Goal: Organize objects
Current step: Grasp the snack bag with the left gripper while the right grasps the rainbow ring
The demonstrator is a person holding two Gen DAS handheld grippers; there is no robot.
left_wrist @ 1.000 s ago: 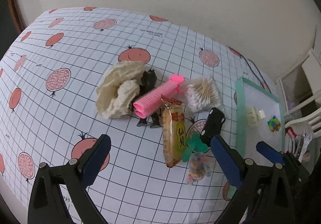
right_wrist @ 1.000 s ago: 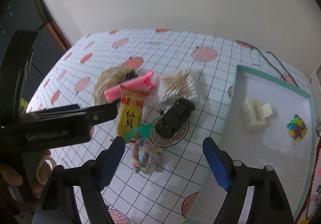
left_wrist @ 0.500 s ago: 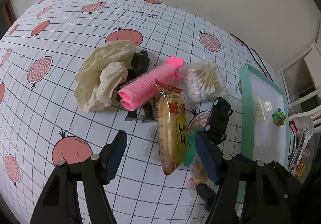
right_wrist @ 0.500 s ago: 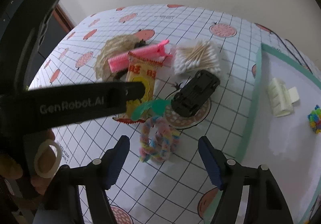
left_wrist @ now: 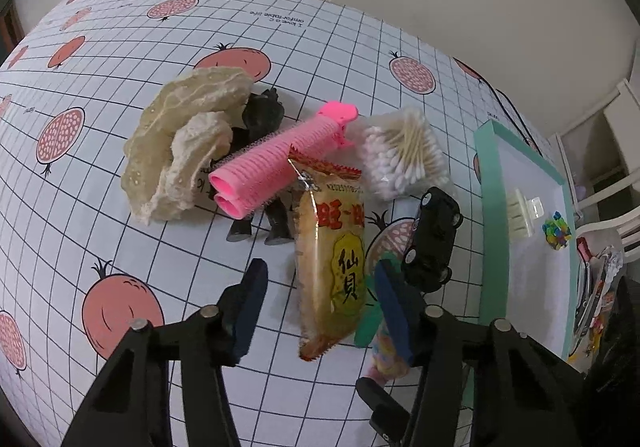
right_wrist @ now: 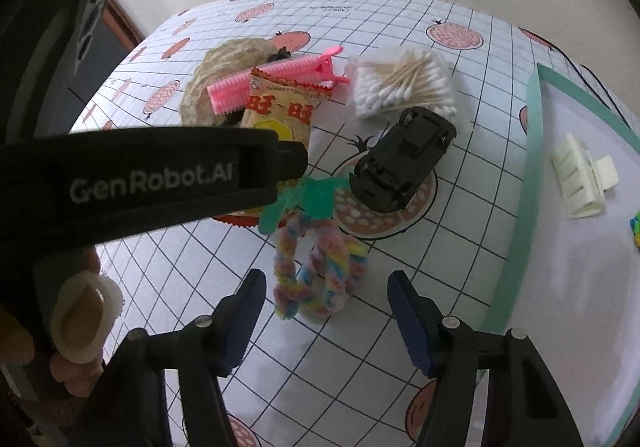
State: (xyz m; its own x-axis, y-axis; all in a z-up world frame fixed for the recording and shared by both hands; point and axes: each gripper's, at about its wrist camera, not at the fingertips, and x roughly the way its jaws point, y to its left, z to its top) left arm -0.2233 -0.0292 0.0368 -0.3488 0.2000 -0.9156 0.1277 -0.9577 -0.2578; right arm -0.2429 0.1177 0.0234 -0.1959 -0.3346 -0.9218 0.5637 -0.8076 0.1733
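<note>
A pile lies on the table: a yellow snack packet (left_wrist: 334,263), a pink hair roller (left_wrist: 276,159), a beige loofah (left_wrist: 184,139), a bag of cotton swabs (left_wrist: 404,159), a black toy car (left_wrist: 434,239) and a pastel fuzzy loop (right_wrist: 320,271) with a green tag (right_wrist: 308,197). My left gripper (left_wrist: 320,303) is open, its fingers either side of the snack packet's near end. My right gripper (right_wrist: 324,311) is open, just short of the fuzzy loop. The left gripper's body (right_wrist: 140,183) hides part of the packet in the right wrist view.
A green-rimmed tray (right_wrist: 534,151) at the right holds a cream hair claw (right_wrist: 580,179) and a small multicoloured item (left_wrist: 556,233). A black figurine (left_wrist: 264,115) lies under the roller. A white chair (left_wrist: 616,223) and clutter stand past the tray.
Both grippers moved forward and down toward the pile. The left gripper now straddles the snack packet's near end; the right gripper has come close to the fuzzy loop.
</note>
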